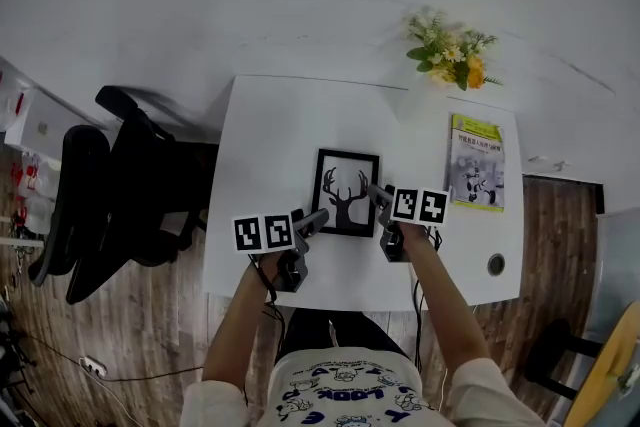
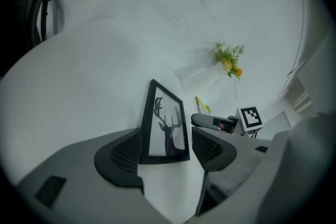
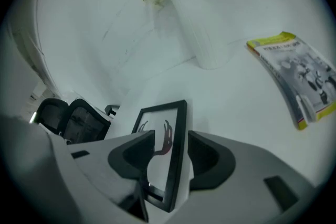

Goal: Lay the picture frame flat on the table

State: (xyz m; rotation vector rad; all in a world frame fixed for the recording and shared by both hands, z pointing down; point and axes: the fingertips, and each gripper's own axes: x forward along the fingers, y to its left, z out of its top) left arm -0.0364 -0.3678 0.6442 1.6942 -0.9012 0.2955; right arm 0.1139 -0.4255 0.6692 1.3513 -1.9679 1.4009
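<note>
A black picture frame (image 1: 346,192) with a deer silhouette lies flat on the white table (image 1: 262,130), near its front middle. My left gripper (image 1: 318,218) is at the frame's lower left corner and my right gripper (image 1: 377,195) at its right edge. In the left gripper view the frame (image 2: 165,126) sits between the open jaws of the left gripper (image 2: 167,140), with a gap on the right side. In the right gripper view the frame's edge (image 3: 176,149) runs between the spread jaws of the right gripper (image 3: 170,141), and neither pad presses on it.
A white vase of flowers (image 1: 452,55) stands at the table's back right. A yellow-green book (image 1: 476,175) lies to the right of the frame. A round cable hole (image 1: 496,264) is at the front right corner. A black office chair (image 1: 110,185) stands left of the table.
</note>
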